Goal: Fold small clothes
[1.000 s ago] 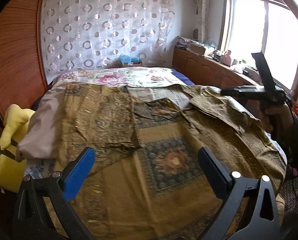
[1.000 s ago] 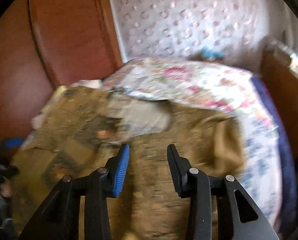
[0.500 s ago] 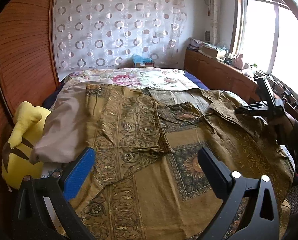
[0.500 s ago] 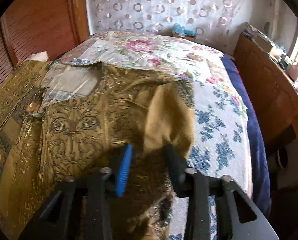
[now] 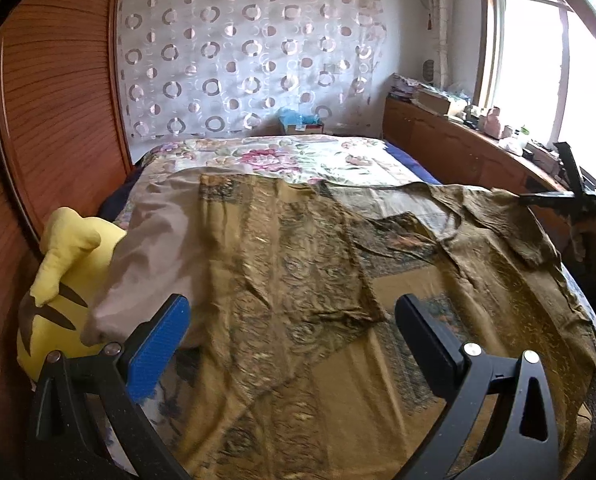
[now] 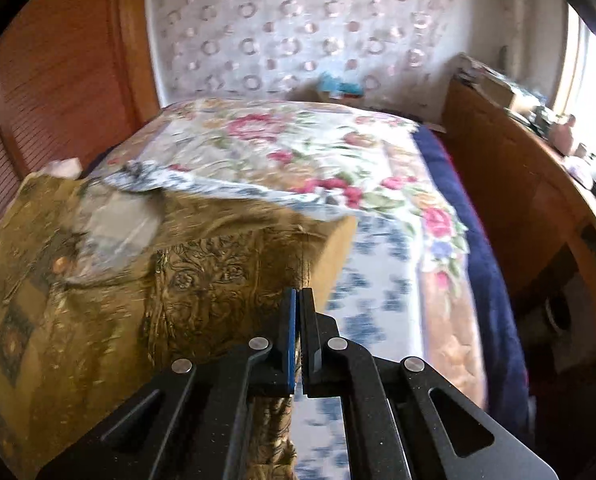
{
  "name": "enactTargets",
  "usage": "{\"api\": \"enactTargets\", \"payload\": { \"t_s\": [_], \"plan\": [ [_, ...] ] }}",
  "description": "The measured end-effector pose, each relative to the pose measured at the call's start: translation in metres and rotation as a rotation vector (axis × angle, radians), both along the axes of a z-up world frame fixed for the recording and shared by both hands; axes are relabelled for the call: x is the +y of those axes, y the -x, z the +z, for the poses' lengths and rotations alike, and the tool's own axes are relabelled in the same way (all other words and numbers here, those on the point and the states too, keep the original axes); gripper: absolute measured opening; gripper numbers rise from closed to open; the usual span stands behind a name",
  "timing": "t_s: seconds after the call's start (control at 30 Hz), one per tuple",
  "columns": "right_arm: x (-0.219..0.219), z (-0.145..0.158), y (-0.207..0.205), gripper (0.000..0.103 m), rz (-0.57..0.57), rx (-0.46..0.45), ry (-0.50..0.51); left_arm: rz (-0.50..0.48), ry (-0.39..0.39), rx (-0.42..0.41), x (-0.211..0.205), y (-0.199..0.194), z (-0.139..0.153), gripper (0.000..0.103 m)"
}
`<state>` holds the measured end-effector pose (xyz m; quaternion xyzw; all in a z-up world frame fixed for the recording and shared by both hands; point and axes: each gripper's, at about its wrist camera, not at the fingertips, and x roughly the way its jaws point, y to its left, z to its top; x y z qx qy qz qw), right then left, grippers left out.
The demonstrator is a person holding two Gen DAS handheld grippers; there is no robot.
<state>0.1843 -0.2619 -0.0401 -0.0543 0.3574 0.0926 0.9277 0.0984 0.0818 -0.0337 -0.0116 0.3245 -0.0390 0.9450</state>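
Note:
A gold-brown patterned garment [image 5: 298, 248] lies spread over the bed, its left sleeve folded inward. My left gripper [image 5: 293, 340] hovers open above its near part, nothing between the blue pad and the black finger. My right gripper [image 6: 298, 296] is shut on the garment's [image 6: 201, 280] right edge, and fabric hangs out below the jaws. In the left wrist view the right gripper [image 5: 526, 200] shows at the bed's far right side, pinching that lifted edge.
A floral bedsheet [image 5: 281, 156] covers the far half of the bed. A yellow plush toy [image 5: 65, 280] and a pale pink cloth [image 5: 153, 232] lie at the left by the wooden wall panel [image 5: 49, 120]. A cluttered wooden cabinet [image 5: 458, 152] runs along the right under the window.
The right gripper's jaws went from open to shut on the garment's right edge, and it moved toward the bed's right side. The left gripper drifted sideways and stayed open.

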Motion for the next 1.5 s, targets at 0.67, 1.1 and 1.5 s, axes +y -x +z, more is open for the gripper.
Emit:
{"api": "enactTargets", "payload": {
  "t_s": [0.67,1.1,1.5],
  "plan": [
    [-0.018,-0.042,-0.039,0.043,-0.072,0.049,-0.028,0.020,0.018,0.063,0.053,-0.064,0.004,0.060],
    [-0.018,-0.046,-0.031,0.044,-0.063,0.037,-0.014,0.073,0.037,0.150,0.057,-0.120,-0.024,0.057],
    [-0.019,-0.045,-0.031,0.045,-0.059,0.039,-0.013,0.085,0.061,0.222,0.061,-0.155,-0.032,0.050]
  ]
}}
